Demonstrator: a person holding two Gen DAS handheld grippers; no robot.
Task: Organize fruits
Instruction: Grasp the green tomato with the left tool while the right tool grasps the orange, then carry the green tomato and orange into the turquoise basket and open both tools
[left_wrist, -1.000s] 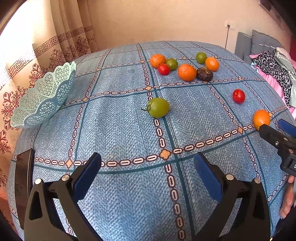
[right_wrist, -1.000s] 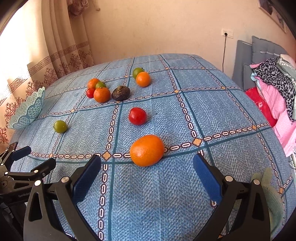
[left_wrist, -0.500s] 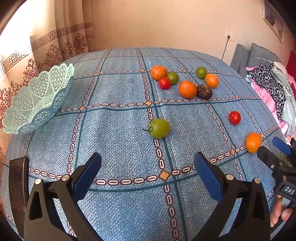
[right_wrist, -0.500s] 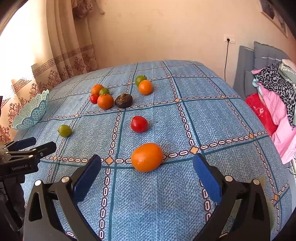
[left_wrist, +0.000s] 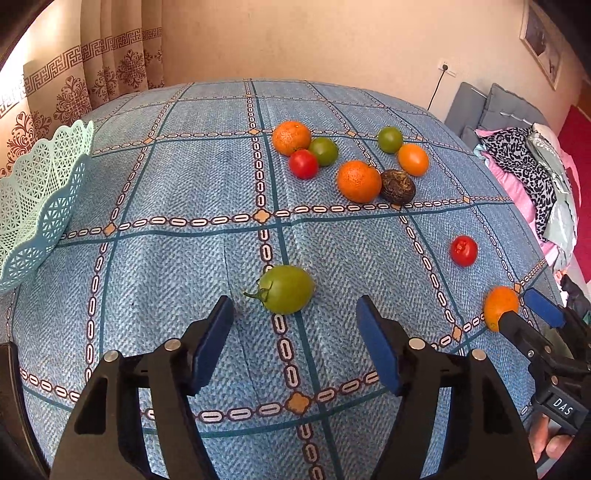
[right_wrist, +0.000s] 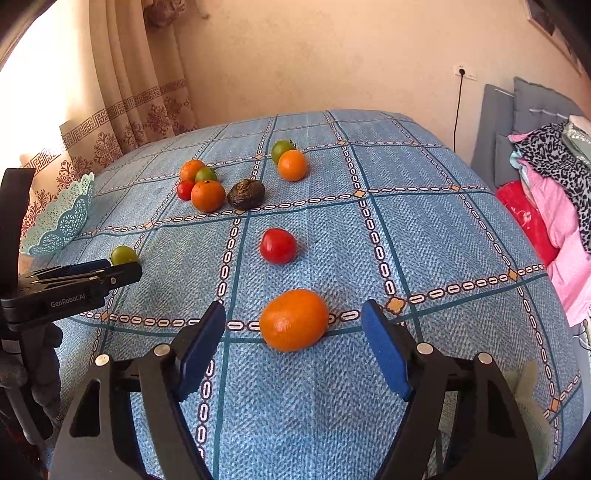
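Observation:
A green tomato (left_wrist: 286, 289) lies on the blue patterned cloth just ahead of my left gripper (left_wrist: 295, 332), which is open and empty. An orange (right_wrist: 294, 319) sits just beyond the open right gripper (right_wrist: 293, 334), close to the gap between its blue pads. A red tomato (right_wrist: 277, 245) lies further out. A cluster of oranges, tomatoes and a dark wrinkled fruit (left_wrist: 398, 186) sits at the far middle. The mint lattice basket (left_wrist: 33, 206) stands at the left edge, tilted. In the left wrist view the right gripper (left_wrist: 517, 306) reaches the same orange (left_wrist: 501, 306).
The cloth-covered table (right_wrist: 424, 229) drops away on the right toward a sofa with piled clothes (right_wrist: 554, 192). A curtain (left_wrist: 92, 62) hangs behind the basket. A dark flat object (left_wrist: 9, 387) lies at the table's near left edge.
Both grippers moved forward over the table. The green tomato now sits nearer the left gripper, and the orange nearer the right one. Both stayed open.

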